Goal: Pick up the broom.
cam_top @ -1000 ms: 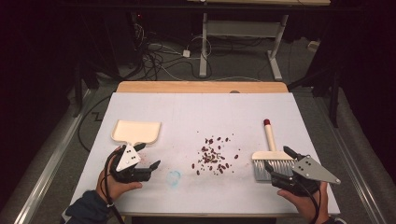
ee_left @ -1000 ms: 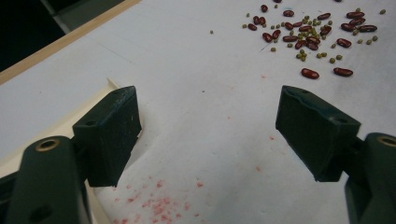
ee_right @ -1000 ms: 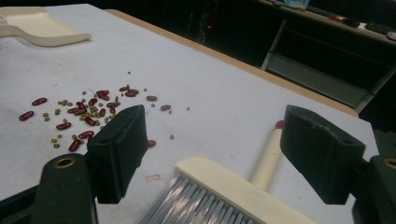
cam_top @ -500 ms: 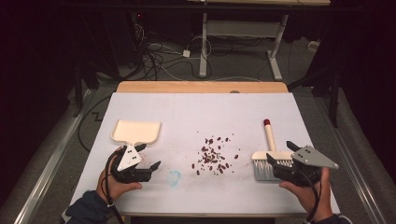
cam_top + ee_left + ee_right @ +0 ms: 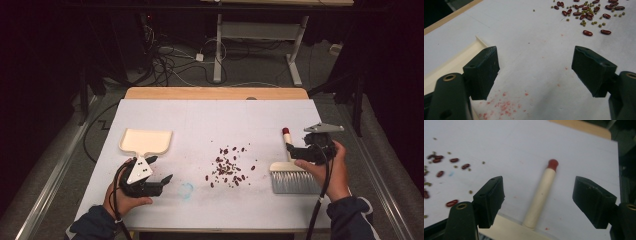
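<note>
A cream dustpan (image 5: 146, 140) lies at the left of the white table, its rim (image 5: 451, 62) beside my left jaw. My left gripper (image 5: 161, 168) hovers open just in front of the pan's handle, nothing between its fingers (image 5: 535, 67). Red and green beans (image 5: 229, 166) lie scattered mid-table and appear far off in the left gripper view (image 5: 586, 13). A brush (image 5: 295, 177) with grey bristles lies at the right. My right gripper (image 5: 291, 152) is over its red-tipped wooden handle (image 5: 544, 187). The jaws have just been closing a little, handle between them, pads (image 5: 490, 197) apart from it.
The table's wooden far edge (image 5: 215, 93) borders dark floor with cables and a desk frame (image 5: 260, 35). A faint blue smear (image 5: 186, 190) and pink specks (image 5: 504, 106) mark the cover near my left gripper. Bare cover stretches between the beans and the far edge.
My right gripper has moved away from the brush's bristle end toward the far side, and now straddles the handle. The left gripper, dustpan and beans have stayed put.
</note>
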A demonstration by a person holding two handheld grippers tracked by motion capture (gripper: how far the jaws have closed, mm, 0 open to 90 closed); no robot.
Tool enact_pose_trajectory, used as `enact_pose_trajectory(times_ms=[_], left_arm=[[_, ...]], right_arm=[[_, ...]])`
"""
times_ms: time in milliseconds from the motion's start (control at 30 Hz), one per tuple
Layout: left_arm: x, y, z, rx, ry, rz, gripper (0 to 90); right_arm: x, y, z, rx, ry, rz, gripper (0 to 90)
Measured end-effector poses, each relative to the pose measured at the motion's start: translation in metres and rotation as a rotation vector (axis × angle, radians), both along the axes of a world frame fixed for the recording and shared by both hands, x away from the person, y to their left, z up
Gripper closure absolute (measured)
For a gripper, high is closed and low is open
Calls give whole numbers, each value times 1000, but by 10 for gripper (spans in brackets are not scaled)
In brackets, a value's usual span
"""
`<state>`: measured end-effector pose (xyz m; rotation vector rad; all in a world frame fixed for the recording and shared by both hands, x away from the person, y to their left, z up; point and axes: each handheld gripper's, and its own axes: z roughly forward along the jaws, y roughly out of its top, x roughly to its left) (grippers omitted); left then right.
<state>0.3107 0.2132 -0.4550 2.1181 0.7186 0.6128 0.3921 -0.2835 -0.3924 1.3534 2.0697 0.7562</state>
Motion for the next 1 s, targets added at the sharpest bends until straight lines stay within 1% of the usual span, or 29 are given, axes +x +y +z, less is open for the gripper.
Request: enact_pose_trajectory(times_ms=[67, 133, 200, 233, 300, 400, 433, 467, 533, 667, 700, 733, 800, 833, 867, 900, 967, 1000], left_arm=[[0, 1, 0, 0, 1, 2, 214], [0, 1, 0, 0, 2, 3, 214], [0, 1, 0, -1, 4, 5, 214], [-1, 1, 0, -6, 17, 7, 214], [0, 0, -1, -5, 24, 9, 214], [0, 0, -1, -2, 27, 6, 215], [0, -1, -1, 2, 27, 5, 214], [-1, -1, -1, 3, 26, 5, 215], [-1, 0, -2, 0, 27, 8, 215], [1, 1, -3, -9, 42, 21, 215], [1, 1, -3, -9, 42, 21, 215], [2, 1, -3, -11, 46, 22, 216], [1, 0, -3, -4, 44, 23, 216], [0, 0, -3, -2, 42, 22, 216], [0, 0, -3, -2, 42, 20, 216], [0, 0, -3, -2, 42, 20, 216], [1, 1, -3, 1, 45, 20, 216], [1, 1, -4, -4, 46, 19, 216]], right_arm=[[13, -1, -5, -23, 47, -16, 258], [24, -2, -10, -16, 90, -38, 259], [35, -2, -19, -26, 151, -50, 259], [40, -2, -23, -33, 178, -55, 264], [50, 0, -33, -48, 234, -73, 280], [64, -3, -47, -39, 316, -114, 299], [67, -4, -51, -33, 341, -120, 308], [70, -4, -55, -19, 358, -124, 299], [72, -5, -55, -8, 367, -138, 301], [75, -2, -54, -23, 390, -145, 330], [75, -1, -54, -22, 397, -156, 359], [74, 2, -53, -24, 402, -159, 423], [73, 9, -50, -37, 414, -137, 572], [73, 12, -50, -46, 413, -131, 617], [74, 13, -50, -35, 417, -123, 650], [75, 14, -49, -31, 427, -136, 654], [75, 14, -49, -34, 432, -141, 656], [75, 14, -49, -25, 429, -155, 662]])
